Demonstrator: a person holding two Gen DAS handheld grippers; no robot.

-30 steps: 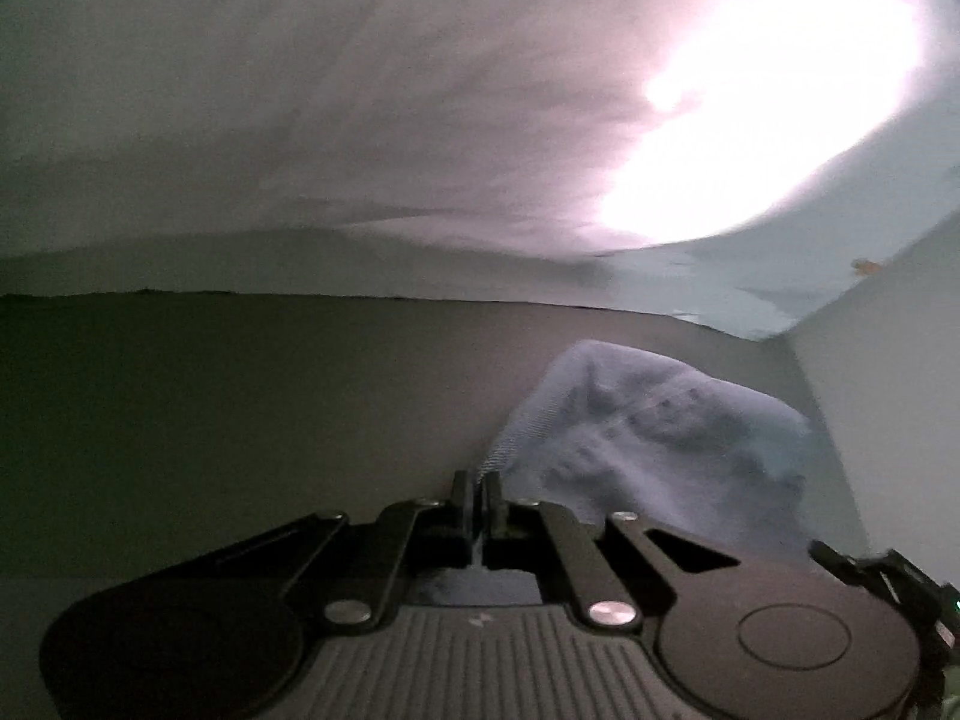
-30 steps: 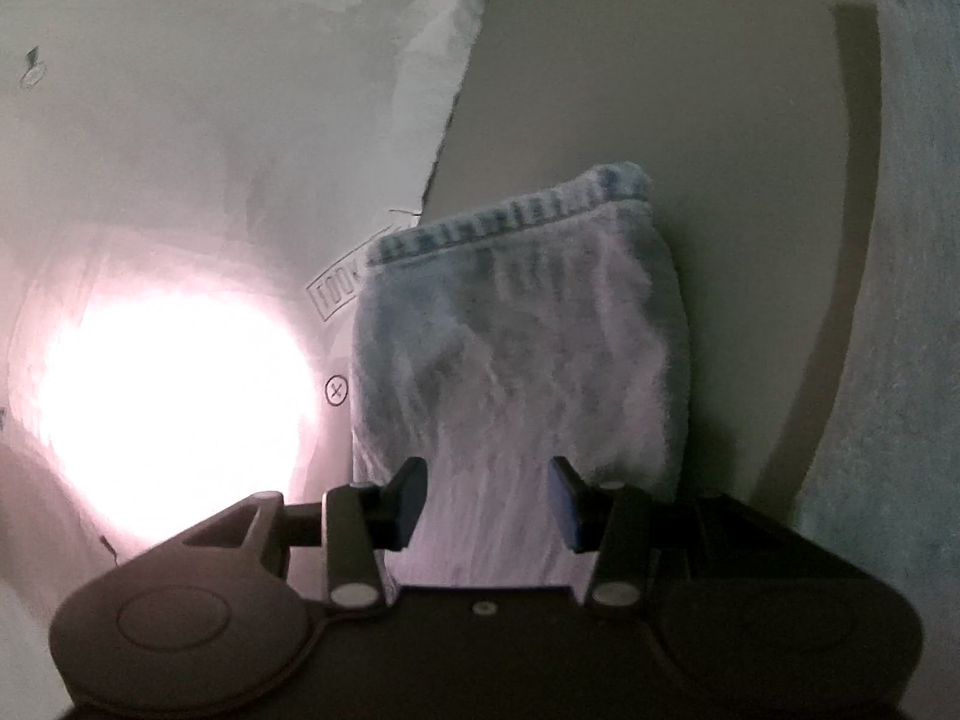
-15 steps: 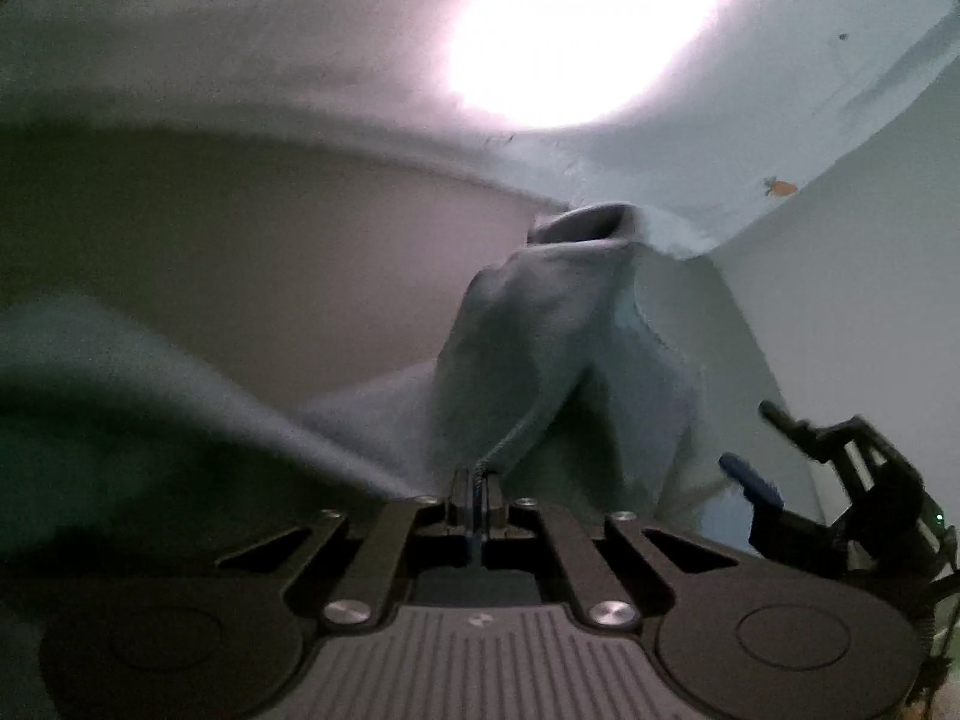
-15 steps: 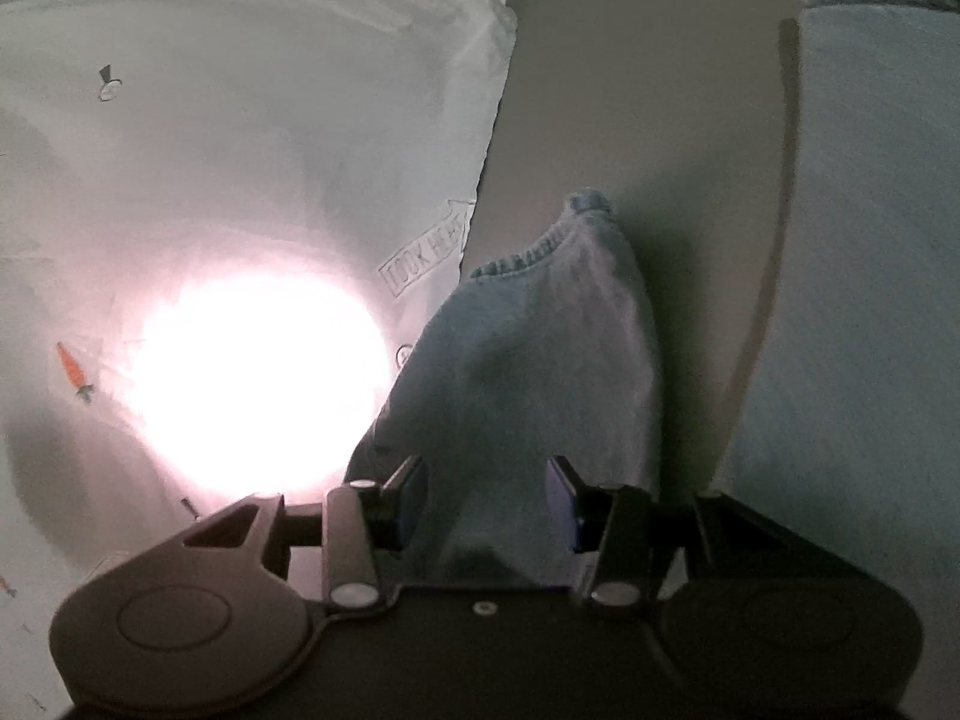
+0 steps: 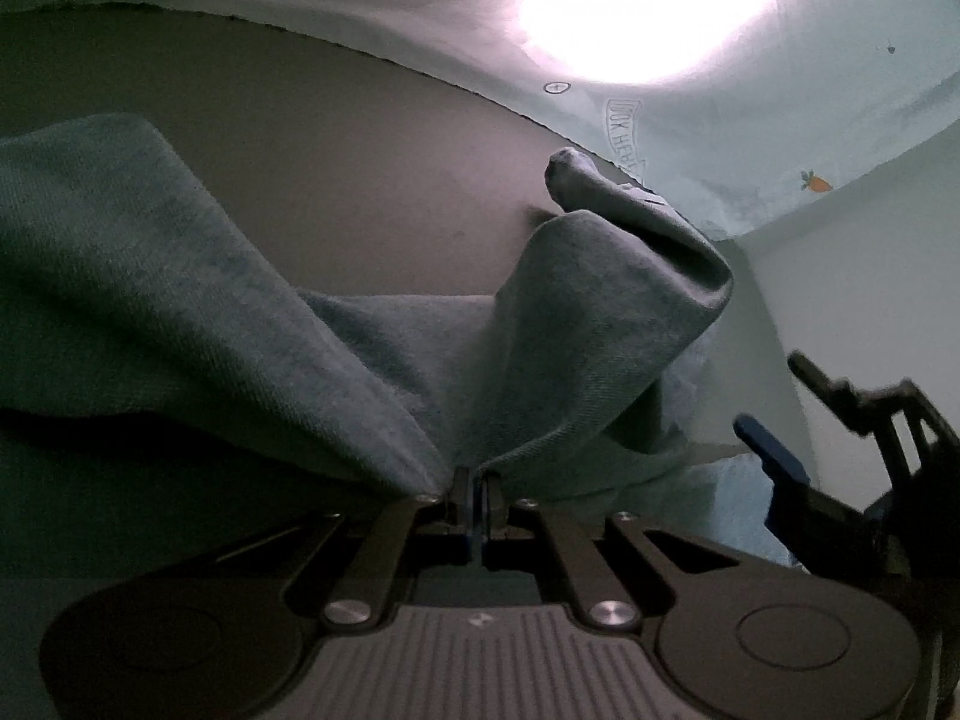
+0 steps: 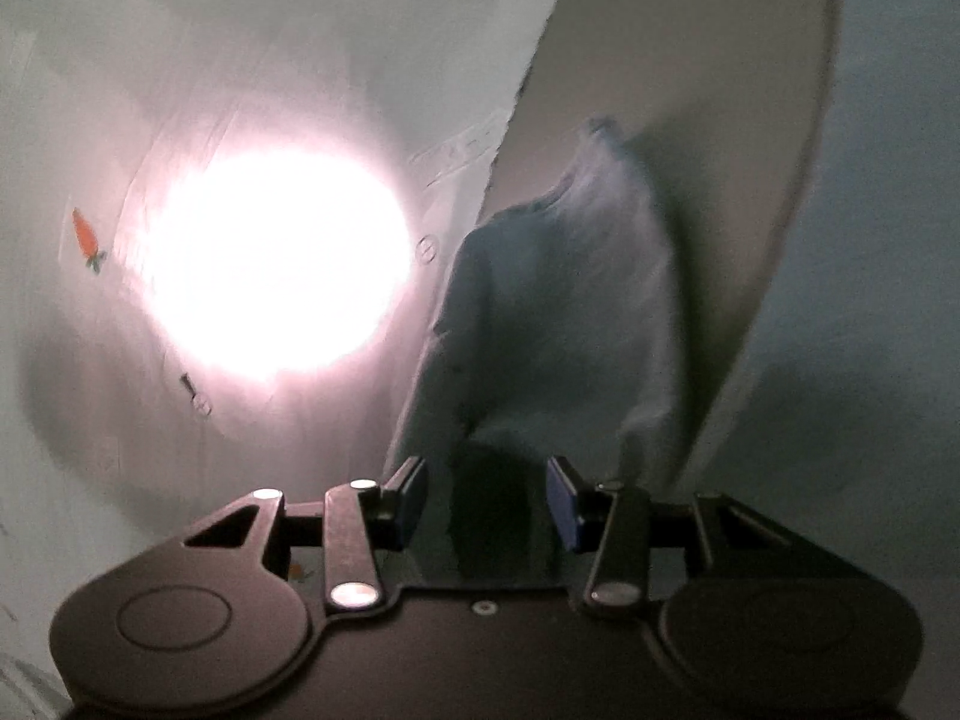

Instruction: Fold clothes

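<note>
Light blue denim jeans (image 5: 600,300) lie on a grey surface (image 5: 360,168). My left gripper (image 5: 478,483) is shut on a pinch of the denim, which rises from the jaws into a raised fold with a rolled hem at its top. Another broad stretch of denim (image 5: 120,240) spreads to the left. My right gripper (image 5: 798,414) shows at the right edge of the left wrist view, blue pads apart. In the right wrist view that gripper (image 6: 487,501) is open, and the lifted jeans leg (image 6: 570,312) hangs blurred just beyond its fingertips, not pinched.
A white cloth printed with small carrots (image 6: 180,60) covers the area beside the grey surface, its edge (image 5: 780,138) running just behind the raised fold. A bright glare (image 6: 276,264) washes out part of it. More denim (image 6: 870,240) fills the right of the right wrist view.
My left gripper has dragged its pinched denim sideways, so the fabric now stands as a raised fold and a second stretch of denim has come in at left. My right gripper has lifted, still open.
</note>
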